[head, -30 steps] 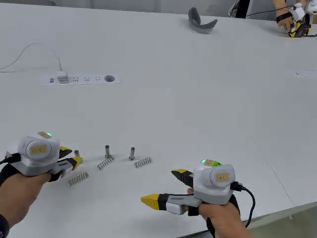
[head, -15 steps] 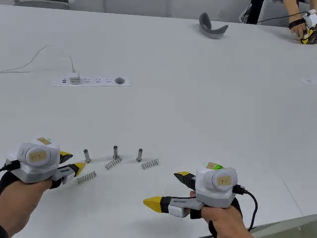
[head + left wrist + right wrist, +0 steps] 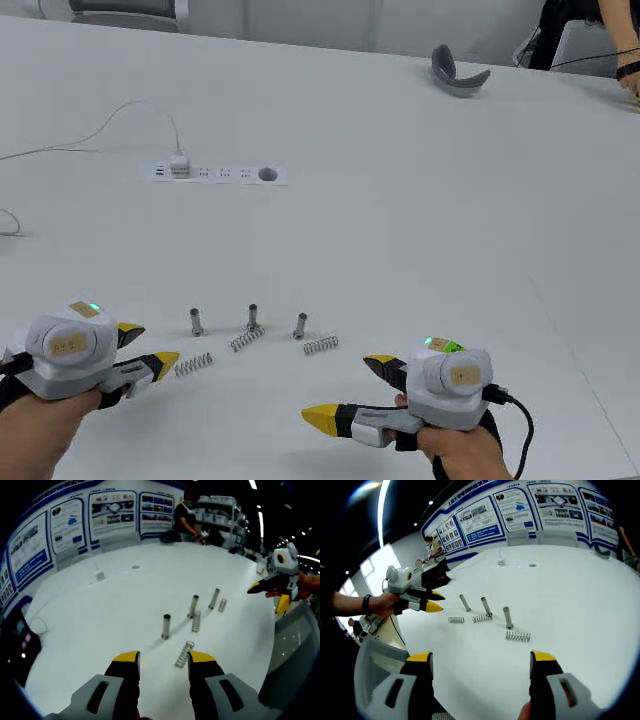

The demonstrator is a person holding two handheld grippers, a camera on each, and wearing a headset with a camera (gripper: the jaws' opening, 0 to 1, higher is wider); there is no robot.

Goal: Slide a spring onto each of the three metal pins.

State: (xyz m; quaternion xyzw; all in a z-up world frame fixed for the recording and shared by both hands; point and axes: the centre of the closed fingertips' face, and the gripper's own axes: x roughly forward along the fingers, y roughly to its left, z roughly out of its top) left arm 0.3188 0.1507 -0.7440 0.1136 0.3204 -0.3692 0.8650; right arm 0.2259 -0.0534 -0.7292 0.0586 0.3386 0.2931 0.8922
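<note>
Since no spring sits on any pin yet, task looks unstarted: three pins (image 3: 253, 316) upright in row on table (image 3: 420, 230), springs (image 3: 321, 345) lying flat just beside them. Left gripper (image 3: 150, 343), jaws apart, empty, points at nearest spring (image 3: 184, 653), likely for first pick. Right gripper (image 3: 348, 390), jaws wide, empty, hangs clear of row.

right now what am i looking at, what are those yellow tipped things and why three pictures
No robot here: a person holds two hand tools, each with two yellow-tipped jaws. The rectangular picture comes from a camera on the person's head, looking down at the left gripper and the right gripper. The two round pictures come from cameras riding on each gripper, looking out between its jaws. On the white table stand three metal pins, each with a spring lying beside it; farther off is a power strip. Both grippers are open and hold nothing.
</note>
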